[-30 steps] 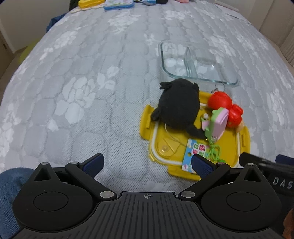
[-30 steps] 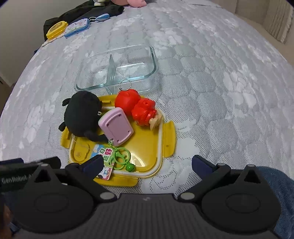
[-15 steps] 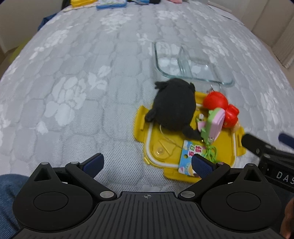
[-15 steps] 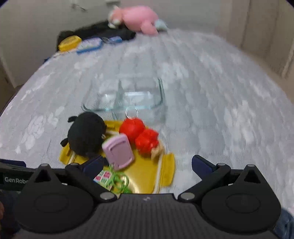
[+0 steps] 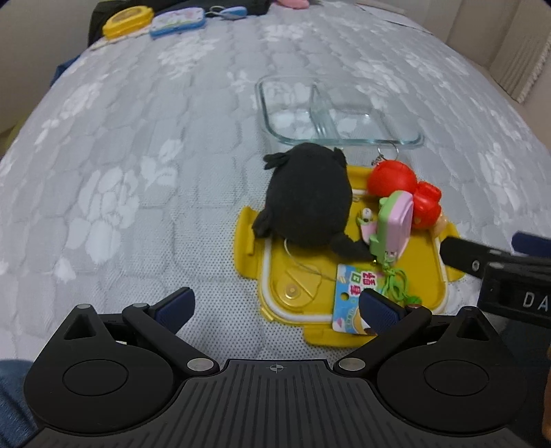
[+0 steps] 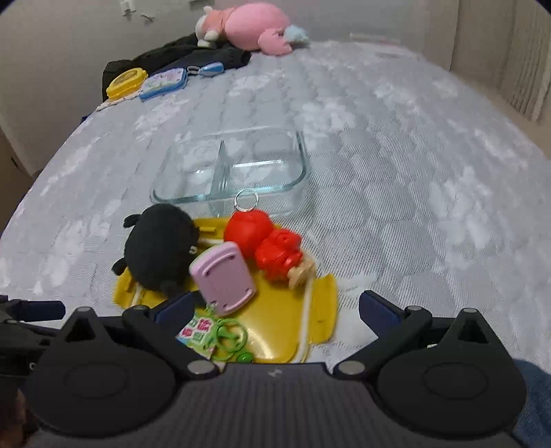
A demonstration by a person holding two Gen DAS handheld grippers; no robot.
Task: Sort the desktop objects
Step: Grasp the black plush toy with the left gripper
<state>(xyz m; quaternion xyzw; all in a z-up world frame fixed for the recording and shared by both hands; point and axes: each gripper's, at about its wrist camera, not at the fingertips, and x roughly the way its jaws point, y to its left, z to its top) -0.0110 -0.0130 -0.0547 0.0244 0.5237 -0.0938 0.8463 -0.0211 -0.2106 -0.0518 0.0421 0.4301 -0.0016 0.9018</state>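
Note:
A yellow lid [image 5: 423, 255] [image 6: 286, 327] lies on the grey quilted bed and carries a black plush [image 5: 310, 200] [image 6: 158, 248], a red toy keychain [image 5: 403, 186] [image 6: 265, 237], a pink-and-green toy [image 5: 394, 224] [image 6: 224, 275] with a green cord, and a printed tag [image 5: 354, 293]. A clear divided glass container [image 5: 337, 113] [image 6: 230, 169] stands empty just behind the lid. My left gripper [image 5: 275, 306] is open and empty, near the lid's front left. My right gripper [image 6: 275, 306] is open and empty over the lid's front edge.
At the bed's far end lie a yellow case [image 6: 125, 81], a blue-rimmed case [image 6: 163, 82], dark clothing [image 6: 193, 57] and a pink plush [image 6: 251, 26]. A wall and curtain [image 6: 516, 51] border the right side. The right gripper shows at the left wrist view's right edge [image 5: 499, 272].
Both grippers have pulled back and tilted up, so more of the far bed shows. The objects on the lid have not moved. Both grippers stay open.

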